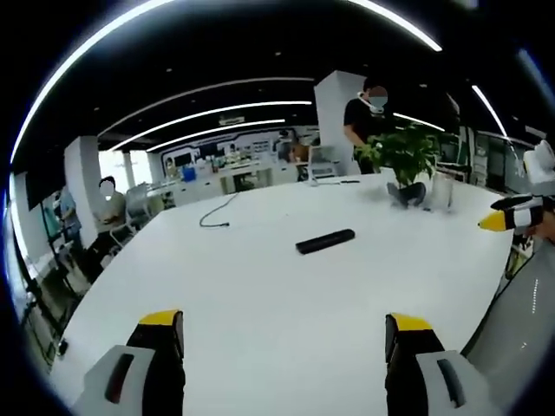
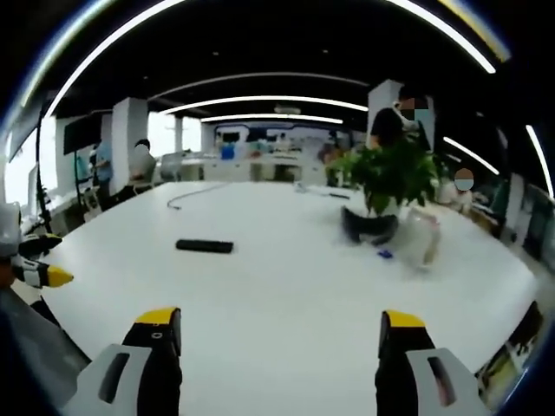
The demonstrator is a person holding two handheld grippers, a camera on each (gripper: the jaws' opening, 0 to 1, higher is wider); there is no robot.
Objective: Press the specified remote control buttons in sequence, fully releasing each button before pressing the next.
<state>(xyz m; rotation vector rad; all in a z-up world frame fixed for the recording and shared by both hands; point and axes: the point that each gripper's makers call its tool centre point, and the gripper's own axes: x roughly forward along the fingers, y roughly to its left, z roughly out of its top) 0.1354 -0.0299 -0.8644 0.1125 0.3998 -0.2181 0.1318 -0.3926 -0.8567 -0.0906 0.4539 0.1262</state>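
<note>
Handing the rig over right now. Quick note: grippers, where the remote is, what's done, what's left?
Left gripper: jaws wide apart, nothing between them, held above the white table.
Right gripper: same, open and empty; its yellow tip also shows at the right edge of the left gripper view.
Black remote control lies flat mid-table, untouched, well ahead of both grippers. Potted plant stands beyond it; a black cable lies farther back.
Done: no sign of any press so far.
Left: bring a gripper to the remote, press each button in order, releasing fully between presses.
</note>
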